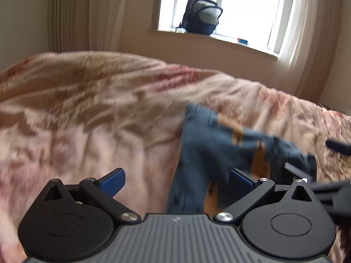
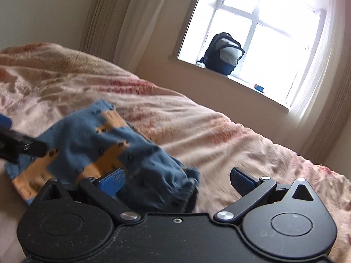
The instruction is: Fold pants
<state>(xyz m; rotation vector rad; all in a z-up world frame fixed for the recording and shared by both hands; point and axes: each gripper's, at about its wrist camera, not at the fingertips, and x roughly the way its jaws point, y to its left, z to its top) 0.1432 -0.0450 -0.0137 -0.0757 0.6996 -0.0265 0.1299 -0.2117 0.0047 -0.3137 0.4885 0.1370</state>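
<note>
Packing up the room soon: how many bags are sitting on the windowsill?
1: a dark backpack stands on the windowsill, at its left end against the glass. Others beyond the frame may be hidden.

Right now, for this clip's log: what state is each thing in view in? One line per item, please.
left gripper: open, holding nothing.
right gripper: open, holding nothing.
pants: blue with orange patches, bunched and rumpled on the bed, not neatly folded.
bedspread: spread over the bed, wrinkled.
backpack: upright on the windowsill, looks closed.
curtains: drawn back from the window.
window: bright; whether it is latched, cannot tell.
</note>
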